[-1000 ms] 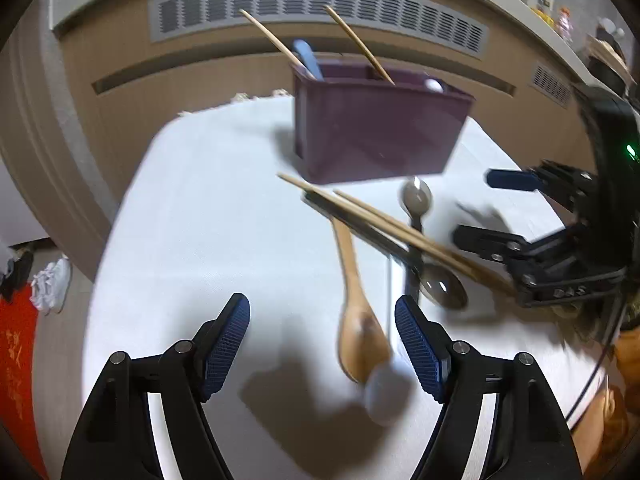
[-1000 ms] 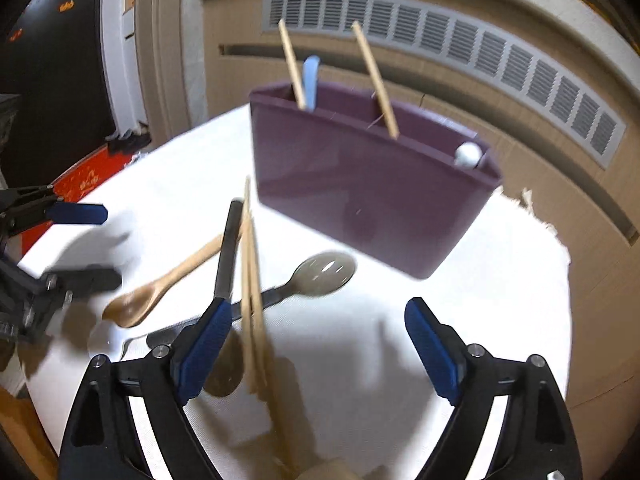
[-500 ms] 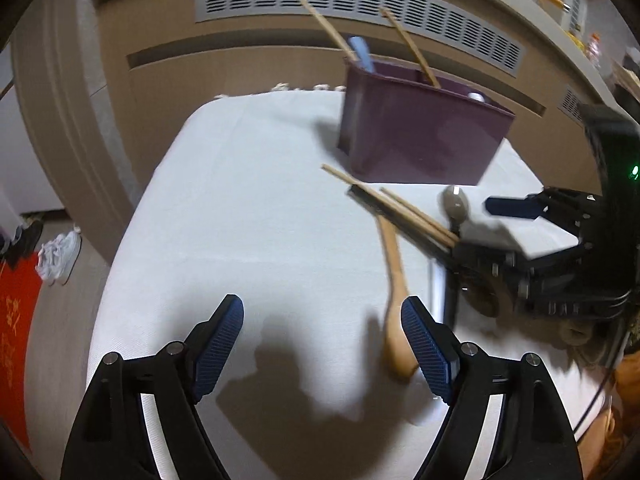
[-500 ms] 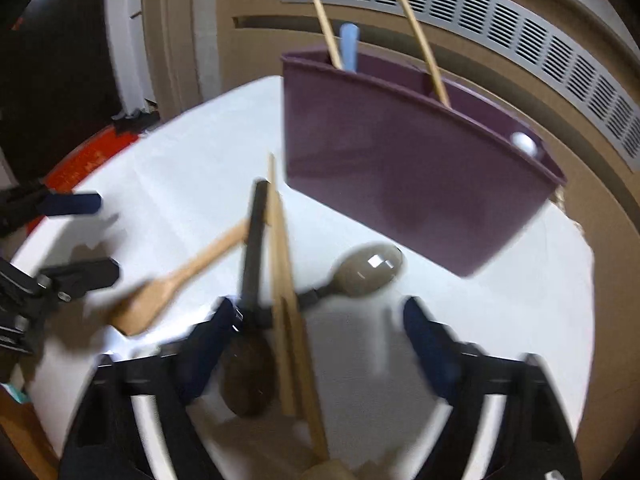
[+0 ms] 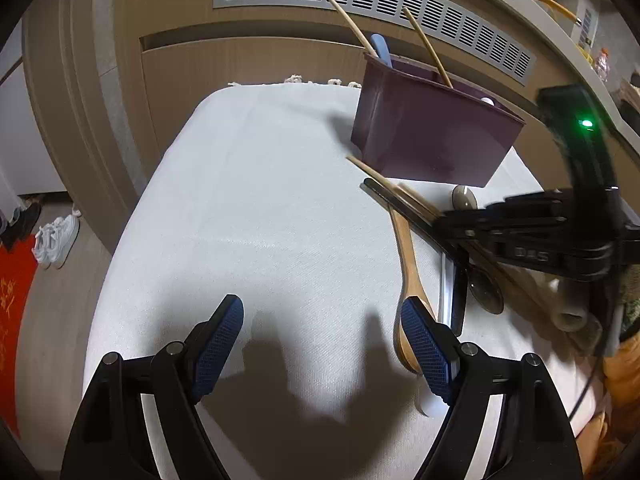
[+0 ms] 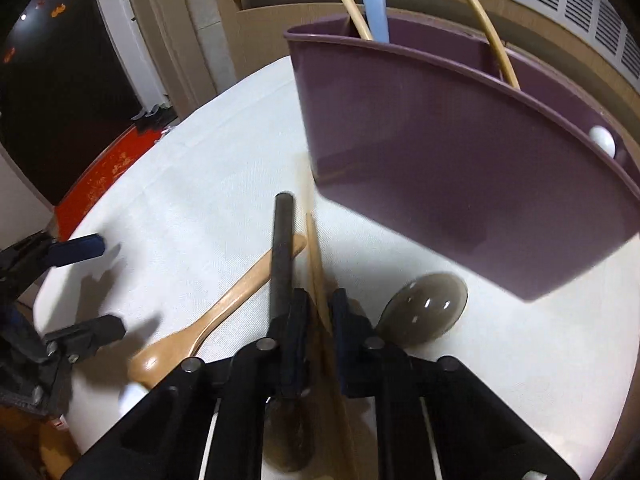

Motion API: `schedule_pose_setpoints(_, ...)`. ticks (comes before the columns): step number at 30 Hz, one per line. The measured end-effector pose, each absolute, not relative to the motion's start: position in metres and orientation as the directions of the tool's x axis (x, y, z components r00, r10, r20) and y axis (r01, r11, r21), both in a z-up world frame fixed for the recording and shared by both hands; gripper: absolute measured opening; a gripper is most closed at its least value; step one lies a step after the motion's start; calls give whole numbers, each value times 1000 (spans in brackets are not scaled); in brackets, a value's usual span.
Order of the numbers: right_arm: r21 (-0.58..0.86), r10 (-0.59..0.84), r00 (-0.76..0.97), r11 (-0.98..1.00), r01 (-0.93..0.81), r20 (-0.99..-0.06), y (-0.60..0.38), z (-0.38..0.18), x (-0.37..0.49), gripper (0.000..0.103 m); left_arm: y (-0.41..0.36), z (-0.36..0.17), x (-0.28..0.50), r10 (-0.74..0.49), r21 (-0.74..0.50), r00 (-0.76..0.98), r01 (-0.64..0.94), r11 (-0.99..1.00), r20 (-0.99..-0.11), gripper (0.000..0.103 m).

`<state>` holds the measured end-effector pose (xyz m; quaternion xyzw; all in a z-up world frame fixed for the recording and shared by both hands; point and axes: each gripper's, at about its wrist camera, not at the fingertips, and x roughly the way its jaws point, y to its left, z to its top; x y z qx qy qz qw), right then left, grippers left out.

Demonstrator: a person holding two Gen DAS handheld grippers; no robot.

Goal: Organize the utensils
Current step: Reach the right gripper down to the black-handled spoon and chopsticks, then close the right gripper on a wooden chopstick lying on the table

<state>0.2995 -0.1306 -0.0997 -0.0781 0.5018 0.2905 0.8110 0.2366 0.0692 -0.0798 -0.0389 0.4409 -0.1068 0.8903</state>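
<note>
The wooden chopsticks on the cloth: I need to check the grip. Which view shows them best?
Right wrist: the wooden chopsticks run straight between the right tongs, pinched shut on them. Left wrist shows them side-on, partly hidden by those tongs.

Chopsticks (image 6: 318, 264) blurred; lower ends hidden — spoon bowl (image 6: 286, 436) too.

Wooden chopsticks (image 6: 317, 256) beside purple holder (image 6: 460, 168)
</note>
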Motion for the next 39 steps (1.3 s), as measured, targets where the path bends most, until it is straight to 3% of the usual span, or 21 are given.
schedule_pose_setpoints(6, 158, 386, 377, 844, -512, -842, -160, -83, 277, 7, 62, -78, 232, -253, -181, 570, 180, 967, -782, 81)
schedule_pose_setpoints(11, 132, 347, 448, 887, -443, -824, -187, -71, 264, 7, 37, -72, 223, -377, -236, 526, 317, 919, -762, 81)
schedule_pose_setpoints(13, 132, 343, 456, 892, -432, -821, -194, -70, 258, 7, 27, -70, 219, -370, -210, 525, 340, 917, -766, 77)
schedule_pose_setpoints(15, 119, 333, 467, 895, -429, -820, -197, -74, 248, 7, 18, -72, 220, -348, -181, 515, 347, 920, -783, 65)
schedule_pose_setpoints(18, 82, 310, 490, 898, -431, -815, -192, -79, 235, 7, 14, -79, 223, -311, -158, 499, 325, 933, -809, 62)
schedule_pose_setpoints(22, 156, 350, 448, 897, -413, -823, -205, -96, 223, 7, 10, -88, 224, -259, -125, 492, 289, 949, -831, 62)
schedule_pose_setpoints(27, 213, 378, 425, 898, -385, -823, -213, -108, 219, 19, 3, -94, 225, -201, -78, 511, 252, 965, -836, 62)
schedule_pose_setpoints(35, 276, 432, 405, 879, -389, -806, -210, -107, 213, 51, 9, -91, 237, -231, -140, 507, 211, 967, -830, 62)
schedule_pose_setpoints(39, 236, 407, 416, 884, -403, -814, -200, -104, 216, 51, 6, -90, 246, -212, -117, 514, 211, 970, -831, 57)
